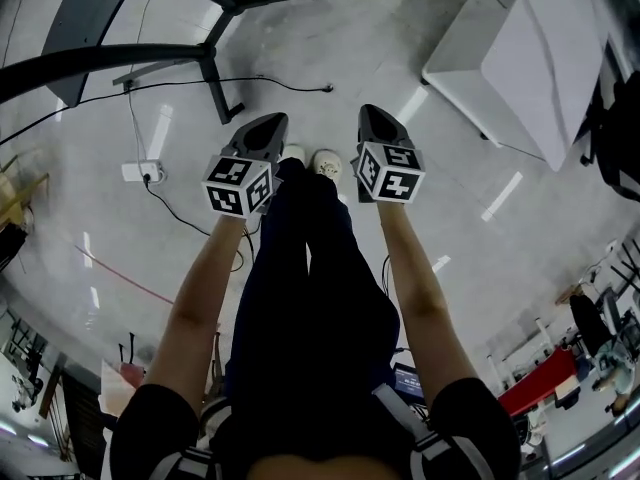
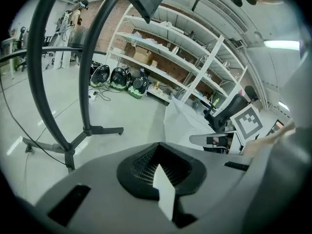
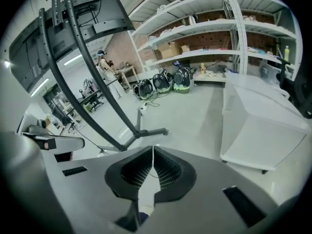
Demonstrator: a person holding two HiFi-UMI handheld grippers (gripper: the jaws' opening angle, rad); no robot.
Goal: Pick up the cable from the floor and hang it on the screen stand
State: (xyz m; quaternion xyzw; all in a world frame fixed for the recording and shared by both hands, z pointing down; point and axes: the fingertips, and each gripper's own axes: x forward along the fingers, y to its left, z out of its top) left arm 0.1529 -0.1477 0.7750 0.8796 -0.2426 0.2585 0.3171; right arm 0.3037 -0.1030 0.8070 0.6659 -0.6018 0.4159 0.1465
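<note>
Both arms reach forward over the glossy pale grey floor (image 1: 470, 258). The left gripper (image 1: 266, 122) has its jaws clenched tip to tip with nothing between them, and the right gripper (image 1: 374, 114) is clenched and empty too.

The thin black cable (image 1: 318, 89) lies on the floor ahead of the grippers. It trails from the left edge past the foot of the black tubular screen stand (image 1: 212, 73) and ends in a small plug a little beyond the jaw tips.

It looks light, limp and smooth, so it should sag and swing freely once it is lifted. A pinch near the very end would likely let it slip out. A hold some way back from the plug, with the jaws crossing the cable squarely, seems safer. That would also leave enough slack to drape over a stand tube.
</note>
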